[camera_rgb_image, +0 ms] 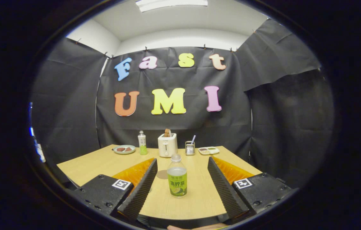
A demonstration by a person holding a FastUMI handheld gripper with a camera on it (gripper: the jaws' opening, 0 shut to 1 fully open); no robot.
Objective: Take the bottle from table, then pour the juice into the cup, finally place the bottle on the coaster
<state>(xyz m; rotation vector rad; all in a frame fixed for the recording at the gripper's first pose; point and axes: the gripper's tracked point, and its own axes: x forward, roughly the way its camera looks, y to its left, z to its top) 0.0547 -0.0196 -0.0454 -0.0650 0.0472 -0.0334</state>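
We hold our gripper [182,163] spread wide, touching nothing; the bottle [177,176] stands upright on the table [97,164] between its fingers, clear of both.

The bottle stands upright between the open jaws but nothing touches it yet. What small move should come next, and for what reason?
Probably close the gripper on the bottle. It stands upright on the table, already between the two jaws, which are spread wide with a gap on each side, so a little easing forward may help first. The coaster lies just behind the bottle, to its left.
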